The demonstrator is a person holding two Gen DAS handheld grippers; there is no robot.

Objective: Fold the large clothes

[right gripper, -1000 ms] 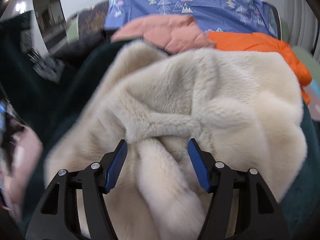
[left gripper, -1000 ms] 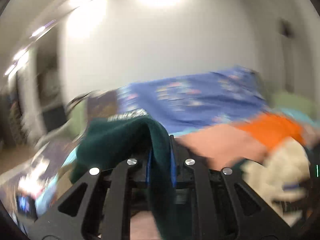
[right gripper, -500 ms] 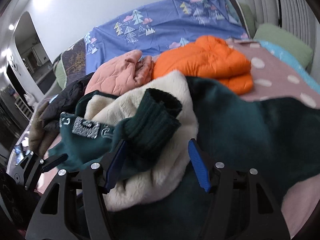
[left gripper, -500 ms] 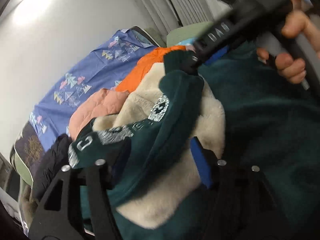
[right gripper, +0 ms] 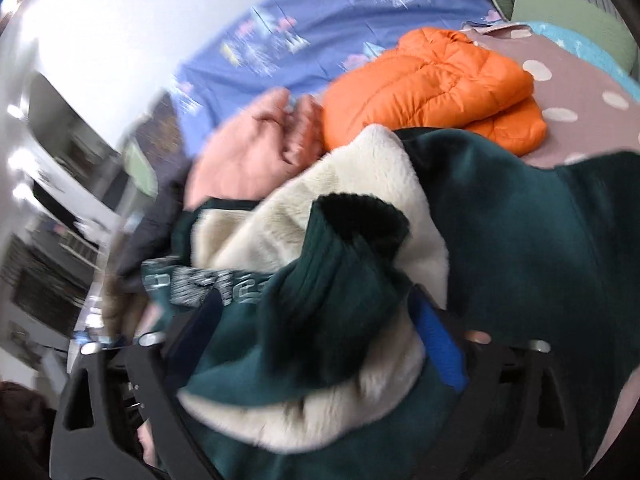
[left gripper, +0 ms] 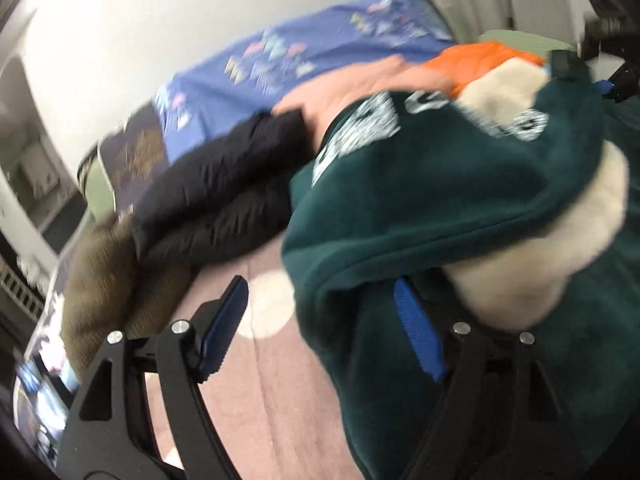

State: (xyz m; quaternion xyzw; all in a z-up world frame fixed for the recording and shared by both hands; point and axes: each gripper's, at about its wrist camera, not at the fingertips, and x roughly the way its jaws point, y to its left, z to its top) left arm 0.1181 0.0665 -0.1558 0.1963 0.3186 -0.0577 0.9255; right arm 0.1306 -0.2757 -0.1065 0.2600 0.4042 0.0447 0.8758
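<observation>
A dark green fleece jacket (left gripper: 440, 200) with cream sherpa lining (left gripper: 552, 264) and white lettering lies bunched on the pink dotted bedspread (left gripper: 280, 380). My left gripper (left gripper: 320, 332) is open at the jacket's left edge; the right pad touches the green fabric, the left pad is over bare bedspread. In the right wrist view the jacket (right gripper: 520, 248) lies with a ribbed green cuff (right gripper: 352, 240) over the cream lining (right gripper: 360, 184). My right gripper (right gripper: 320, 344) is open, with the cuff and folded fabric lying between its fingers.
A black puffer jacket (left gripper: 224, 200) and a brown furry garment (left gripper: 104, 280) lie at left. A pink quilted jacket (right gripper: 256, 152) and an orange puffer jacket (right gripper: 432, 88) lie behind, before a blue tree-print sheet (right gripper: 340, 28). A green pillow (right gripper: 572, 20) sits far right.
My left gripper let go of the green fabric about a second ago and has swung left off the jacket over the bedspread. My right gripper moved closer over the cuff.
</observation>
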